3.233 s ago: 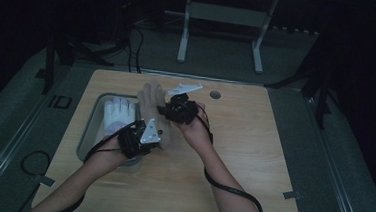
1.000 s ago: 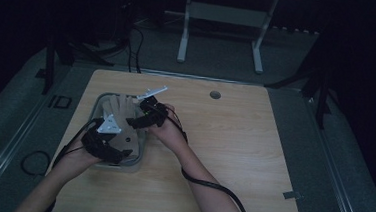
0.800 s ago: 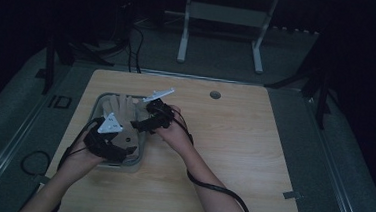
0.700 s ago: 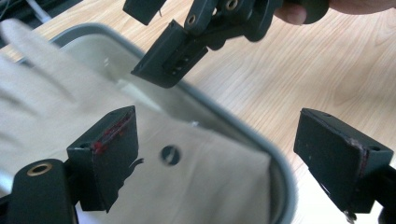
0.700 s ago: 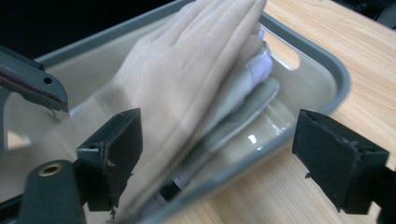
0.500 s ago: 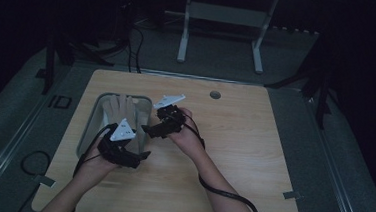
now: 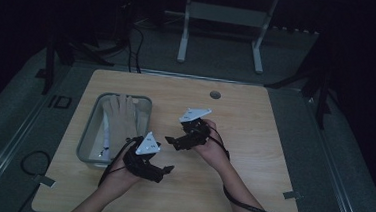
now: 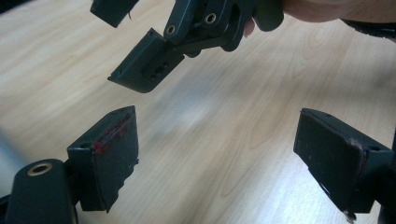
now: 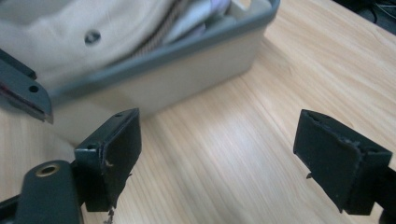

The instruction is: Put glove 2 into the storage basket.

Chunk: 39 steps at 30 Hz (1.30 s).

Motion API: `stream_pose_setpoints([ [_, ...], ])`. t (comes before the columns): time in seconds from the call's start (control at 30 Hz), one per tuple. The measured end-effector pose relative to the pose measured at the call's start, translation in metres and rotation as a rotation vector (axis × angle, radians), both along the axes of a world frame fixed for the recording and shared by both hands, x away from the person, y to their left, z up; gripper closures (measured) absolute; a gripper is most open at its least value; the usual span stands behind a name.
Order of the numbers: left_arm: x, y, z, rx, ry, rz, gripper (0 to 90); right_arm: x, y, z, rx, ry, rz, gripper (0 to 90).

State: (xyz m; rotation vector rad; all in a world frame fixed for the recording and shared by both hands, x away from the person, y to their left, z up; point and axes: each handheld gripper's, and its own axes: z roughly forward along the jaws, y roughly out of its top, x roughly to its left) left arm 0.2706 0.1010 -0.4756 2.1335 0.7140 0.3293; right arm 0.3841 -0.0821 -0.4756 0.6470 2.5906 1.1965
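Note:
A grey bin (image 7: 87, 140) stands on the left of the wooden table (image 7: 263, 141) with a beige cloth (image 7: 120, 115) lying inside it. My left gripper (image 7: 167, 170) hovers over bare wood to the right of the bin, jaws open and empty (image 8: 217, 154). My right gripper (image 7: 170, 141) sits just beyond it, pointing left toward the bin. Its jaws have just been opening and stand open with nothing between them (image 9: 217, 154). The right gripper view shows the bin wall (image 9: 187, 70) and the cloth (image 9: 70, 28) ahead. In the left gripper view the right gripper (image 8: 154, 60) hangs close above.
A small round grommet (image 7: 215, 94) is set in the table near its far edge. Bare wood stretches across the right half. Cables trail from both grippers toward the near edge. A metal stand (image 7: 221, 33) is on the dark floor behind the table.
Both hands have drawn back out of the bin and moved right, over the bare table. The cloth has stayed in the bin.

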Motion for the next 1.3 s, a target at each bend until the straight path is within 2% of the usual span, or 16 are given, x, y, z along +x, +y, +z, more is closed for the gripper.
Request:
stream_pose_setpoints([
  [0.03, 0.000, 0.000, 0.000, 0.000, 0.000, 0.000, 14.1, 0.000, 0.000, 0.000, 0.000, 0.000, 0.000, 15.0],
  [0.07, 0.000, -0.006, -0.006, -0.001, 0.014, -0.008, 14.1, -0.003, -0.009, -0.004, -0.004, -0.002, -0.001, 15.0],
  [0.33, -0.001, -0.024, -0.027, -0.028, 0.056, -0.038, 14.0, -0.010, -0.039, -0.022, -0.013, 0.013, -0.014, 15.0],
  [0.63, 0.002, -0.034, -0.041, -0.036, 0.066, -0.040, 14.1, -0.019, -0.063, -0.040, -0.006, 0.027, -0.014, 15.0],
  [0.7, 0.003, -0.037, -0.049, -0.022, 0.071, -0.047, 14.0, -0.023, -0.070, -0.047, 0.002, 0.030, -0.011, 14.9],
  [0.97, 0.003, -0.046, -0.066, -0.015, 0.076, -0.071, 14.1, -0.030, -0.085, -0.062, -0.001, 0.055, -0.021, 14.9],
  [1.1, 0.005, -0.048, -0.070, -0.051, 0.070, -0.096, 14.1, -0.033, -0.093, -0.065, 0.008, 0.045, -0.041, 14.6],
  [1.17, 0.005, -0.049, -0.071, -0.054, 0.064, -0.095, 14.1, -0.035, -0.096, -0.067, 0.013, 0.029, -0.051, 14.3],
  [1.3, 0.005, -0.051, -0.073, -0.056, 0.065, -0.099, 14.1, -0.037, -0.102, -0.069, 0.022, 0.032, -0.052, 13.9],
])
